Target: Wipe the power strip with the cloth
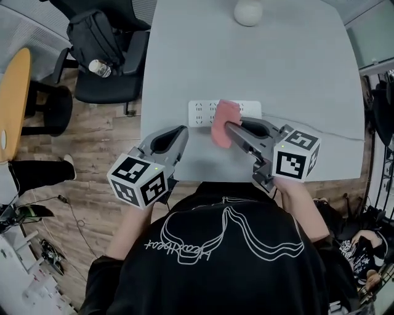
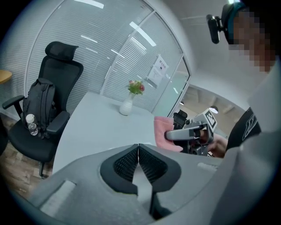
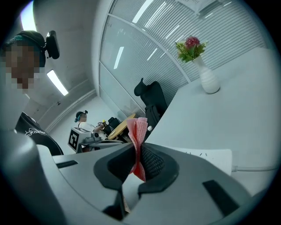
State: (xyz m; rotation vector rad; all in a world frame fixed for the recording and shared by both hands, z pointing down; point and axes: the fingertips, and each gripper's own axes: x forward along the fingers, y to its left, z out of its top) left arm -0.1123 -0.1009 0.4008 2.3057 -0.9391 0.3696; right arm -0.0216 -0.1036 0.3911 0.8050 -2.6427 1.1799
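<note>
My right gripper (image 1: 230, 127) clamps the cloth (image 1: 223, 115) over the power strip (image 1: 200, 113). My left gripper (image 1: 183, 130), closed empty, braces nothing, so wiping could skid the strip toward the counter's (image 1: 289, 67) near edge.

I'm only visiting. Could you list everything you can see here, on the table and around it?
power strip: one, white, on table
cloth: one, pink, overlapping power strip
vase: one, white, table's far end, holds flowers
table: one, pale grey, centre
office chair: one, black, left of table
backpack: one, black, on chair
water bottle: one, clear, by backpack
round table: one, wooden, far left
left gripper: grey, shut, empty
right gripper: grey, clamping cloth
</note>
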